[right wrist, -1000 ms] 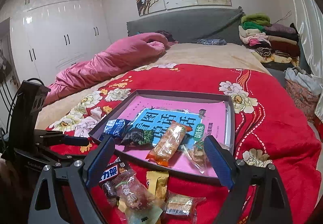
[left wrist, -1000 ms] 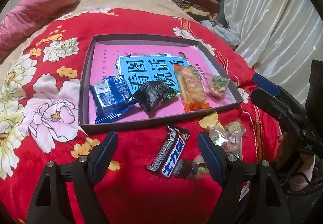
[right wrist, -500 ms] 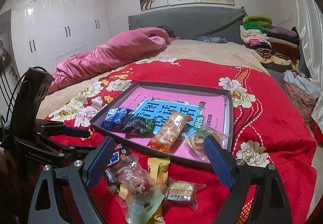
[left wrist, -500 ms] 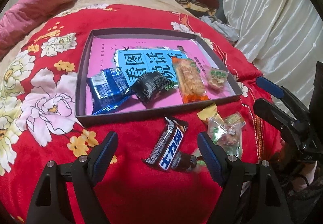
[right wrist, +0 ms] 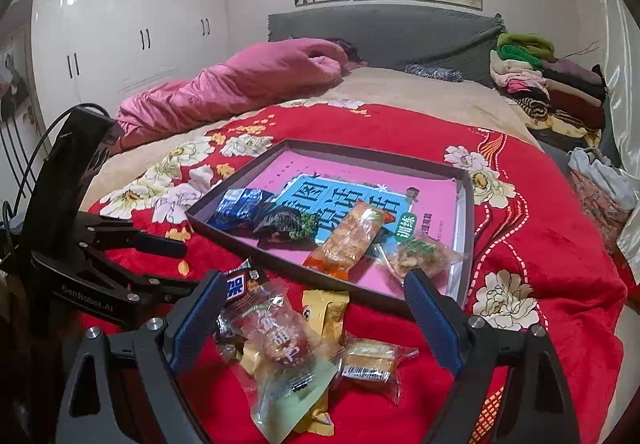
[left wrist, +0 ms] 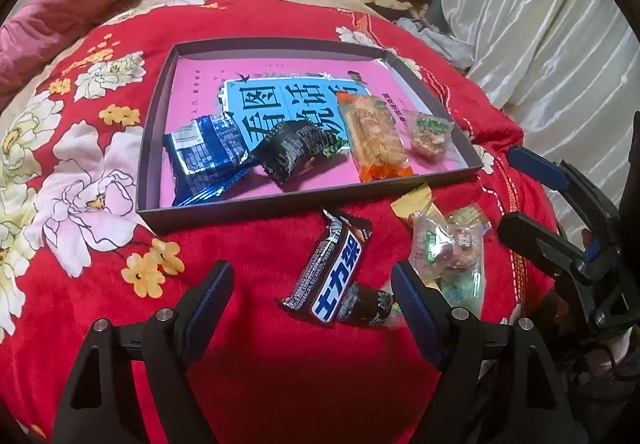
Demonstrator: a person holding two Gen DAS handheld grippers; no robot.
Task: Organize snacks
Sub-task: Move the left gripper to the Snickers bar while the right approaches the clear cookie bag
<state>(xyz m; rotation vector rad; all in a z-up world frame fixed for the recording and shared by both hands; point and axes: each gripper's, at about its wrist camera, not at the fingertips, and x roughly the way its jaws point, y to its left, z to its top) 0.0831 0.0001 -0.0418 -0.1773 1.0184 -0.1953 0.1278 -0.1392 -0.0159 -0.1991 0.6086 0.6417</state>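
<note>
Bedroom; red floral blanket (left wrist: 248, 324) on the bed, white wardrobe (right wrist: 132, 24) at the back in the right wrist view. Shallow dark tray (left wrist: 280, 210) sits on the blanket with a pink book (left wrist: 280, 72) as its floor.

In the tray, left to right in the left wrist view: blue packet (left wrist: 208, 160), black packet (left wrist: 296, 152), long orange cracker pack (left wrist: 374, 134) with its long axis running front-to-back and the orange end toward the near wall, small clear snack bag (left wrist: 430, 132).

Outside the tray, just beside its near wall: chocolate bar (left wrist: 330, 268), long axis pointing roughly at the tray, slightly tilted right. Right of it a loose pile: yellow packet (right wrist: 326, 310), clear bag with a brown snack (right wrist: 280, 340), pale green packet (right wrist: 294, 392), small wrapped cracker (right wrist: 370, 364).

Left gripper (left wrist: 312, 298) low over the blanket, level, jaws wide apart, holding nothing; the near end of the bar lies between its fingers. Right gripper (right wrist: 314, 308) also level, jaws spread wide and holding nothing, pile between its fingers.
</note>
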